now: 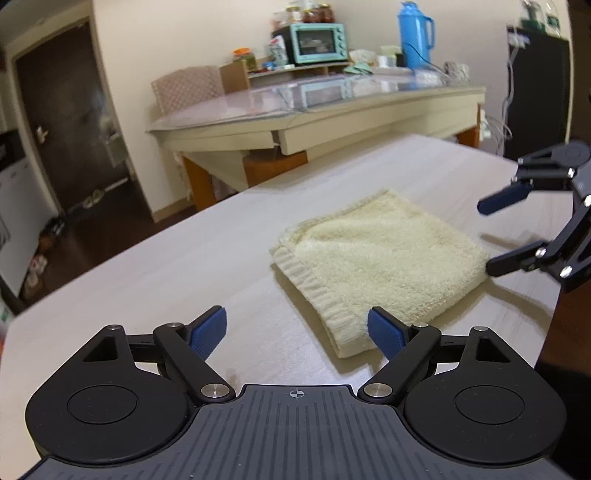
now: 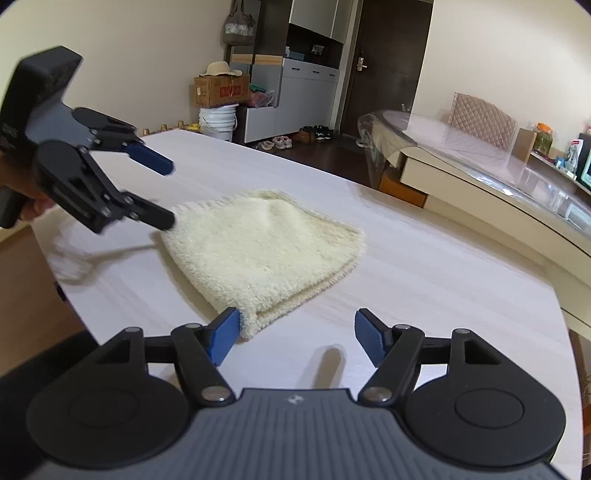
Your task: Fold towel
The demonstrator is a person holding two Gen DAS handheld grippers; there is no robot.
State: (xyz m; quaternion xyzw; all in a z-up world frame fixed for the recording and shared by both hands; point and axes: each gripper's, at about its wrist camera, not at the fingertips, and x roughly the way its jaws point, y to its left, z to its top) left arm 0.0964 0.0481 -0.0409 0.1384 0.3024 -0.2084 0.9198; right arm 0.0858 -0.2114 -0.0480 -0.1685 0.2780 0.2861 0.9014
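Note:
A cream towel (image 1: 380,262) lies folded in a compact stack on the pale wooden table (image 1: 184,266); it also shows in the right wrist view (image 2: 262,243). My left gripper (image 1: 297,332) is open and empty, its right finger beside the towel's near corner. In the right wrist view the left gripper (image 2: 168,194) sits at the towel's far left corner. My right gripper (image 2: 295,336) is open and empty, its left finger touching the towel's near corner. In the left wrist view the right gripper (image 1: 487,236) is open at the towel's right corner.
A long glass-topped counter (image 1: 314,110) with a teal oven (image 1: 319,42) and a blue flask (image 1: 413,35) stands beyond the table. The table edge (image 2: 70,295) runs close on the left in the right wrist view. Boxes and cabinets (image 2: 295,96) stand by the door.

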